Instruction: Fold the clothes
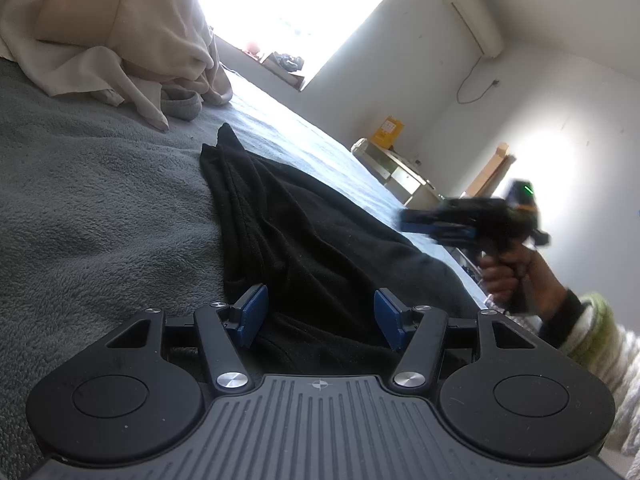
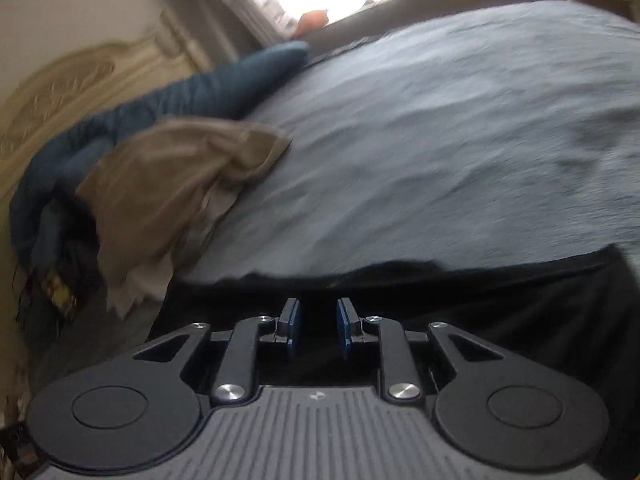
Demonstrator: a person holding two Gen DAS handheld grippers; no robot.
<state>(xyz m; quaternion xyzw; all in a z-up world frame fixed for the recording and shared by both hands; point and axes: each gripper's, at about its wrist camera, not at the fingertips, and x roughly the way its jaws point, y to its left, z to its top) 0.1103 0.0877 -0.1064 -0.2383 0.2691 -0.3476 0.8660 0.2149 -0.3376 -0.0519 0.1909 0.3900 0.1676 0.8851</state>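
A: Start close. In the left wrist view the left gripper [image 1: 316, 316] stands wide, low over the black garment [image 1: 304, 236], with dark cloth showing in the gap. Whether the pads touch it I cannot tell.

B: The right wrist view has the right gripper [image 2: 316, 328] with a narrow gap between its blue pads, nothing pinched there. The black garment [image 2: 460, 304] lies just beyond and under the fingertips. The picture is smeared.

A: Only my view shows that gripper from outside [image 1: 440, 226]: blurred, clear of the bed's edge, gripped by a hand [image 1: 506, 276] in a pale striped sleeve [image 1: 600, 340].

B: Further out, the grey bedspread [image 2: 440, 120] fills mine, with a tan cloth [image 2: 172, 176] and a blue quilt [image 2: 200, 84] against a carved headboard [image 2: 72, 84], which yours lacks.

A: Mine has a cream heap [image 1: 120, 36], then an air conditioner [image 1: 474, 20] on the far wall.
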